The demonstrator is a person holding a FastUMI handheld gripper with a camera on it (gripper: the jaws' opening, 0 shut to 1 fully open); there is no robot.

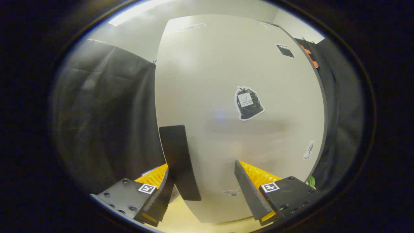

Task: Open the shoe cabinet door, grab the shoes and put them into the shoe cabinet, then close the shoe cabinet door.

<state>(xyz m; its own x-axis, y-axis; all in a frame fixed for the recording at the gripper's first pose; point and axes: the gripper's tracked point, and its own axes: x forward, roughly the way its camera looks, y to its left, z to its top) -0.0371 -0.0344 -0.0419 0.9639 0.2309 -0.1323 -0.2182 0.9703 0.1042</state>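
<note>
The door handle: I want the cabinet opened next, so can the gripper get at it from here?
Probably yes. The dark handle on the cabinet door stands by one finger of the open gripper, nothing between them.

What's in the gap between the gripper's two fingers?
In the gripper view, the open gripper has the cabinet door bare between its fingers; the door's black handle stands beside the left finger.

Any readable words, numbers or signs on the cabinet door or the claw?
None can be read.
Black bag-shaped sticker on the pale cabinet door: its white tag carries print too small to read.
Dark square sticker near the door's top: blurred.
Square black-and-white markers on the open claw, which straddles the door's black handle: patterns, no text.
</note>
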